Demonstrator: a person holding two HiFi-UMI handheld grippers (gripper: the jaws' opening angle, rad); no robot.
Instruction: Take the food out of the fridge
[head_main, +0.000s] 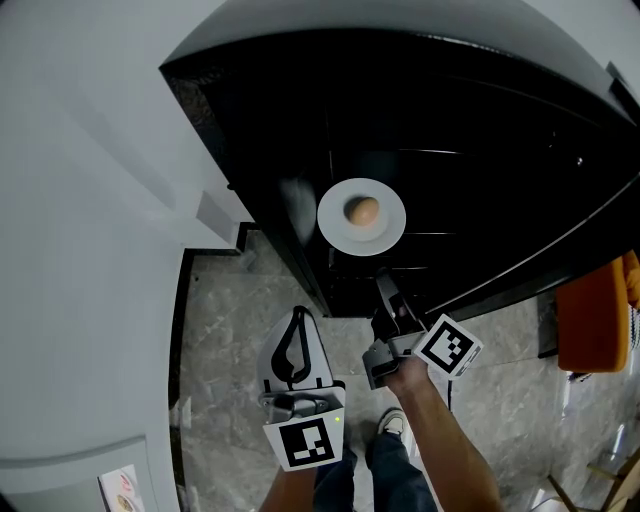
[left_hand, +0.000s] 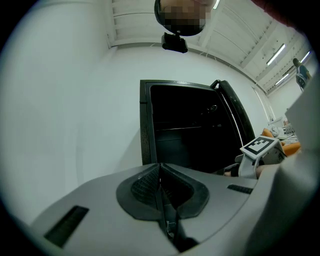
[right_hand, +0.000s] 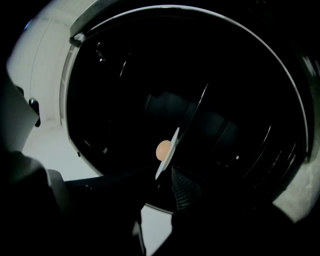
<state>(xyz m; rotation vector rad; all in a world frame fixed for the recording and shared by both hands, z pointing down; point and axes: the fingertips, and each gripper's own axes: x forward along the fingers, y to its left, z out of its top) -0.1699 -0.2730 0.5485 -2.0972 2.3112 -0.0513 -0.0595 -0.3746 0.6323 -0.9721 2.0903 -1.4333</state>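
Egg sits mid-frame on a white plate against the dark open fridge, with the right gripper jaws clamped on the plate's near rim. The left gripper, at lower centre, has its jaws pressed together on nothing. The step in hand looks like the withdrawal, and the next move calls for carrying the plate level so the egg cannot roll off.

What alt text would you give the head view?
The right gripper clamps the near rim of a round white plate carrying a small round tan piece of food, in front of the dark open fridge. The left gripper hangs lower, jaws shut and empty, above a grey marble-patterned floor.
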